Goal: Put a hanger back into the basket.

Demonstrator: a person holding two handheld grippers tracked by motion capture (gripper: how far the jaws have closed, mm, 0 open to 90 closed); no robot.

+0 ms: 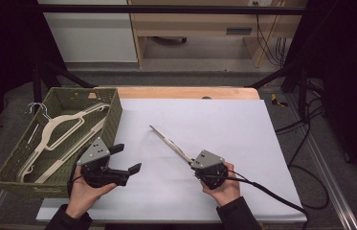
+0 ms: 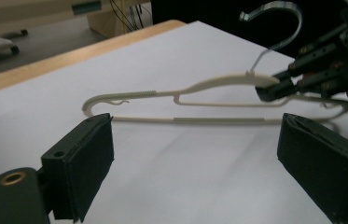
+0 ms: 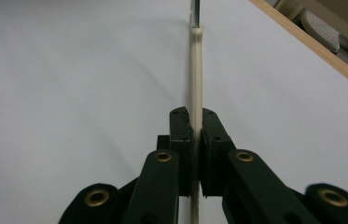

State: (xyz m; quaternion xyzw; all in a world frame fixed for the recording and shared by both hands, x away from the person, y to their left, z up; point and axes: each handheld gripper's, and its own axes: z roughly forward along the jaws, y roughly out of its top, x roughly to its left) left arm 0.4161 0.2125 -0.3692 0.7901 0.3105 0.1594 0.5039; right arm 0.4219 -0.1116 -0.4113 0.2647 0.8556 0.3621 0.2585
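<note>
Hanger [image 1: 169, 140] clamped in right claw [image 1: 193, 164], left claw [image 1: 126, 158] agape beside basket [image 1: 111, 122] of hangers [image 1: 56, 136].

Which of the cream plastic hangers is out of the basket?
The cream plastic hanger clamped in the right gripper above the white sheet; the other hangers lie in the green woven basket.

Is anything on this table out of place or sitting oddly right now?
One cream hanger is out of the green basket, held edge-on above the white sheet by the right gripper, clamped near its hook. The left gripper is open and empty. More hangers lie in the basket, one hook poking past its rim. Nothing looks damaged.
</note>
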